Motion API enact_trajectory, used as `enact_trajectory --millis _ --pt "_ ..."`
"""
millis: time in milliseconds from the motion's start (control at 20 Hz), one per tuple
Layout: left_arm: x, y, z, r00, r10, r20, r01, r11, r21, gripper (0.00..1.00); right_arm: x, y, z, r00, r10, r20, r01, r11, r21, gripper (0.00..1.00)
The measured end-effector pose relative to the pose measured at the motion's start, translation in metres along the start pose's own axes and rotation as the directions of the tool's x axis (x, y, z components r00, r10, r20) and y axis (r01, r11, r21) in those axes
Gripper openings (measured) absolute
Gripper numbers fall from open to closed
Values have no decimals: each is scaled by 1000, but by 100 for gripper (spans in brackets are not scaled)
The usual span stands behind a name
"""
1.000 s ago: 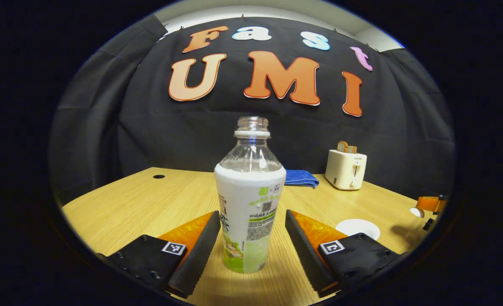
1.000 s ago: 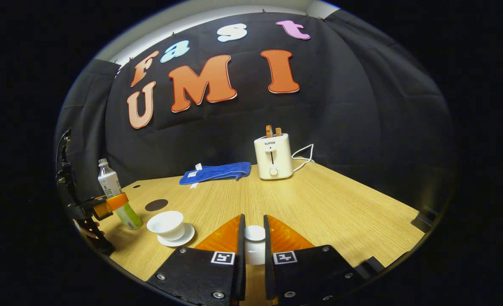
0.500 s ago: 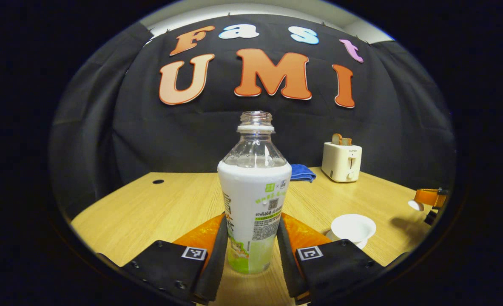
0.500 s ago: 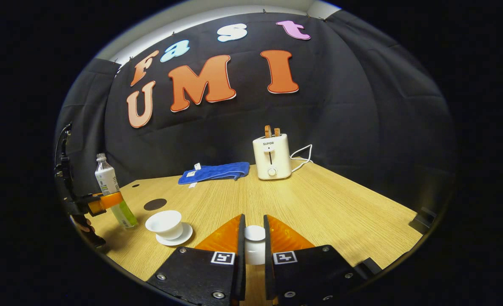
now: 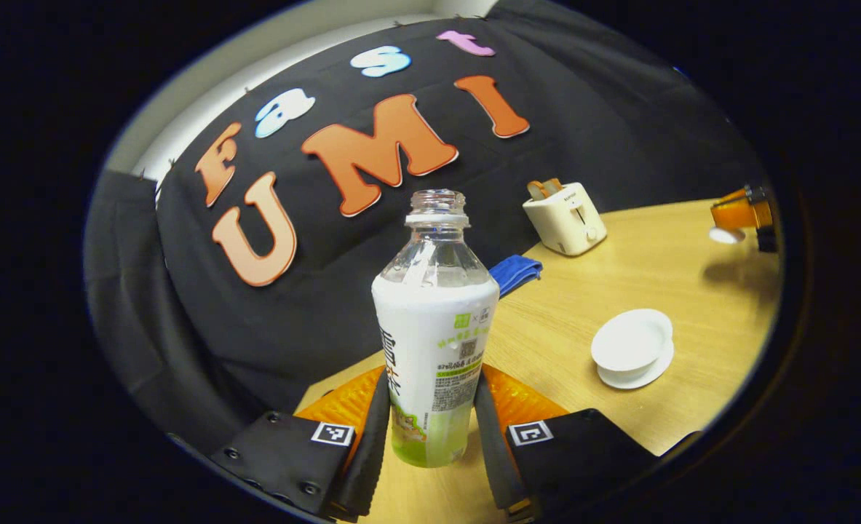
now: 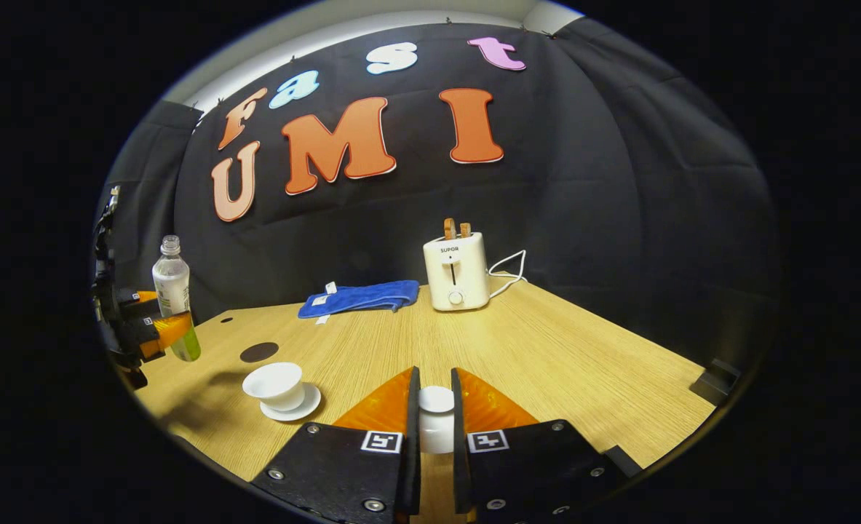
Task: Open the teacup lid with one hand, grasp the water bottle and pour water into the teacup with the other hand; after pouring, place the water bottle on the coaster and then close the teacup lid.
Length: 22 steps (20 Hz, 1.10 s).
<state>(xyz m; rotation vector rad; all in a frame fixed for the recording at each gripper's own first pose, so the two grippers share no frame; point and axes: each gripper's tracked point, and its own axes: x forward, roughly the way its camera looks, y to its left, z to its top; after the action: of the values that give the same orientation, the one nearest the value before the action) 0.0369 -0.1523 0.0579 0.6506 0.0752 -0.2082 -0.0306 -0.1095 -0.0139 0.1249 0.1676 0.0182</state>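
Note:
An uncapped water bottle [image 5: 434,342] with a white and green label sits between both fingers of my left gripper [image 5: 431,422], which is shut on it and holds it off the table. The right gripper view has the same bottle [image 6: 174,298] in the air at far left, with that left gripper [image 6: 146,327] around it. The white teacup [image 5: 632,344] stands uncovered on its saucer, right of the bottle; it is the teacup [image 6: 276,383] left of my right gripper [image 6: 435,418], which is shut on the white teacup lid [image 6: 436,417]. A dark round coaster [image 6: 259,352] lies behind the cup.
A cream toaster [image 6: 456,272] with toast in its slots stands at the back of the wooden table [image 6: 546,349], its cord trailing right. A folded blue cloth [image 6: 361,297] lies to its left. A small dark hole [image 6: 225,319] marks the tabletop near the coaster.
My left gripper closed on the bottle, then lifted it off the table and tilted. The right gripper kept its hold on the lid and hardly moved.

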Motion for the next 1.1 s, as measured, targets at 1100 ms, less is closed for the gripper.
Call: enact_trajectory --millis 1100 --pt "30 -50 17 996 -80 -38 71 465 882 63 0 -10 -5 1000 -7 -17 7 1000 5 18"
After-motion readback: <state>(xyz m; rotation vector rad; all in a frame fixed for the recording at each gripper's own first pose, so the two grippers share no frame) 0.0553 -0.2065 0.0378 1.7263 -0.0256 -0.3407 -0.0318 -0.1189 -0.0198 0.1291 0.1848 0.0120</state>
